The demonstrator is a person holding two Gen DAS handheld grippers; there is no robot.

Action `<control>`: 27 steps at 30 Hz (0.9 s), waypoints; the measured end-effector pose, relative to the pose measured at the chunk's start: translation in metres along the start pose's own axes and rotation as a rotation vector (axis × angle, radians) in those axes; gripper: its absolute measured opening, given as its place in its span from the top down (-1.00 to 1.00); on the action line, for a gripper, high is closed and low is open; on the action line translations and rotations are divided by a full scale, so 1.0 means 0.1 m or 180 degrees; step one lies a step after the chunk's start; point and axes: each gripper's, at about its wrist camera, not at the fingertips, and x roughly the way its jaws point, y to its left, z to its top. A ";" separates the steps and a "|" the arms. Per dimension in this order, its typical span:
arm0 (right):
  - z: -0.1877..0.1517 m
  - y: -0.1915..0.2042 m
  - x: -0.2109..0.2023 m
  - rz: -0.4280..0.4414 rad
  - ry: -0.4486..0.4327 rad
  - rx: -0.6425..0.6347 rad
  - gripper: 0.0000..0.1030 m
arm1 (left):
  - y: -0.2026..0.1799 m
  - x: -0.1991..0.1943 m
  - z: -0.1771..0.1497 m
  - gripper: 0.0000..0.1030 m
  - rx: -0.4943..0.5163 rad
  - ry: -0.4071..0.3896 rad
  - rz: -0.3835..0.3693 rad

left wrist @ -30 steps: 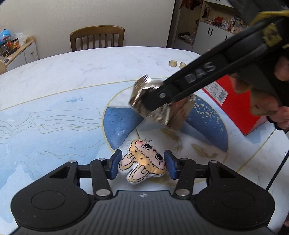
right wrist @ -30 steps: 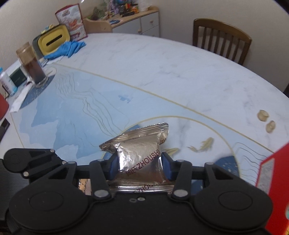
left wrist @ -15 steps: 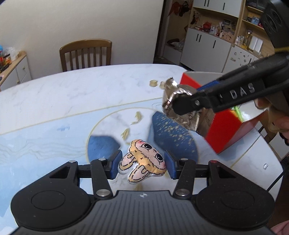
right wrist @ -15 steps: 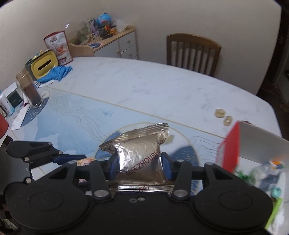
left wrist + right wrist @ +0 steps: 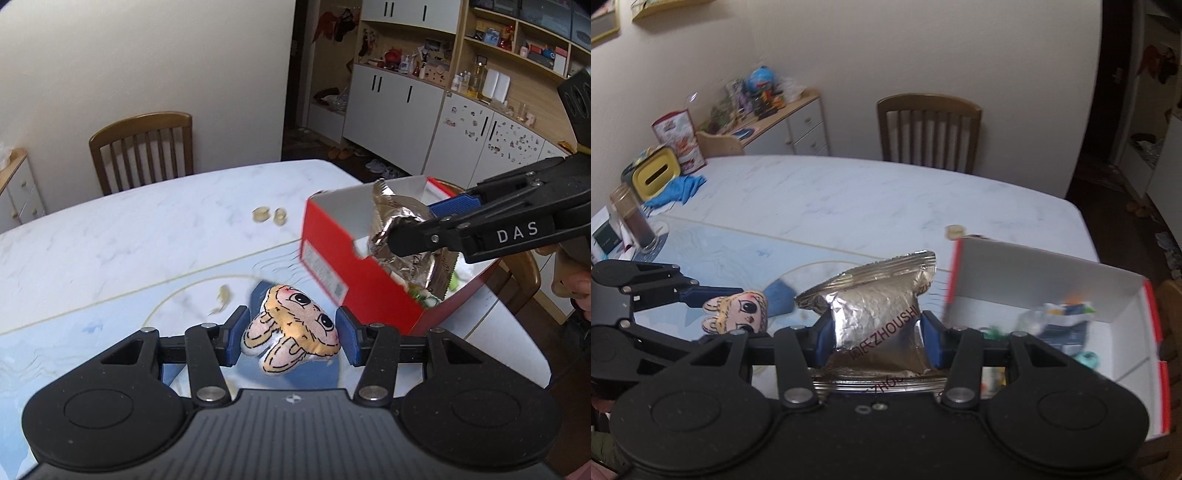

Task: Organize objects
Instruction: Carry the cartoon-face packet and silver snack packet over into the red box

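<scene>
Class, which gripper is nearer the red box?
Right. The right gripper, shut on the foil packet, is at the red box opening. The left gripper, shut on the plush toy, sits beside it, short of its wall.

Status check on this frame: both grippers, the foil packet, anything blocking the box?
Left gripper shut on plush toy. Right gripper shut on foil packet, over the red box opening. Nothing in the way.
</scene>
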 end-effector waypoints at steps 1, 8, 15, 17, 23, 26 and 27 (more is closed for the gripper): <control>-0.01 -0.07 -0.03 -0.0010 -0.0020 0.0023 0.09 | -0.05 0.02 0.04 0.02 0.0024 -0.0009 0.0000; -0.09 -0.57 -0.20 -0.0129 -0.0110 0.0159 0.09 | -0.49 0.21 0.30 0.02 0.0207 -0.0025 -0.0004; -0.21 -1.05 -0.30 -0.0225 -0.0142 0.0242 0.09 | -0.97 0.46 0.48 0.02 0.0369 -0.0001 -0.0017; -0.24 -1.18 -0.32 -0.0246 -0.0146 0.0252 0.09 | -1.08 0.55 0.52 0.02 0.0385 0.0009 -0.0029; -0.34 -1.54 -0.35 -0.0298 -0.0149 0.0283 0.09 | -1.34 0.85 0.62 0.01 0.0420 0.0079 -0.0003; -0.39 -1.67 -0.33 -0.0325 -0.0124 0.0254 0.09 | -1.43 1.03 0.66 0.01 0.0431 0.0115 0.0051; -0.41 -1.70 -0.31 -0.0326 -0.0108 0.0240 0.09 | -1.45 1.09 0.68 0.01 0.0428 0.0131 0.0067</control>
